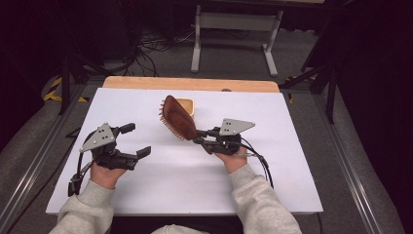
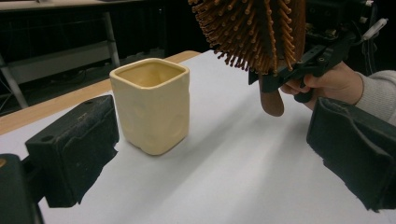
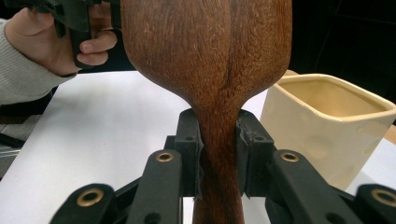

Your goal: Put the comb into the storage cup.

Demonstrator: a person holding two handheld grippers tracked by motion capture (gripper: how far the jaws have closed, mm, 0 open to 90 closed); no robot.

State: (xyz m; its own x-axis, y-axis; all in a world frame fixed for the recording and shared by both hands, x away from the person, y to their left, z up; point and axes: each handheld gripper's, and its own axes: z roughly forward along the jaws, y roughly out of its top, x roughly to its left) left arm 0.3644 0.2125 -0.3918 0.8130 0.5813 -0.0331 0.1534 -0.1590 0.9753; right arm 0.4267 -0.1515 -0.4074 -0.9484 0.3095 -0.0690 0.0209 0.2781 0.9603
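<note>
A brown wooden hairbrush point(image 1: 176, 118) with wooden bristles is held up off the table, head tilted up and left. My right gripper point(image 1: 200, 137) is shut on its handle; in the right gripper view both pads clamp the handle point(image 3: 219, 154). A cream square cup point(image 1: 187, 106) stands upright on the white table just behind the brush head, seen close in the left gripper view point(image 2: 152, 105). My left gripper point(image 1: 137, 140) hovers at the left of the table, its jaws wide apart with nothing between them. The brush's bristles point(image 2: 247, 28) face the left gripper.
The white table top point(image 1: 185, 170) has a wooden strip point(image 1: 190, 84) along its far edge. Beyond it stand a grey table frame point(image 1: 234, 29) and loose cables on the floor. Metal rails run along both sides of the table.
</note>
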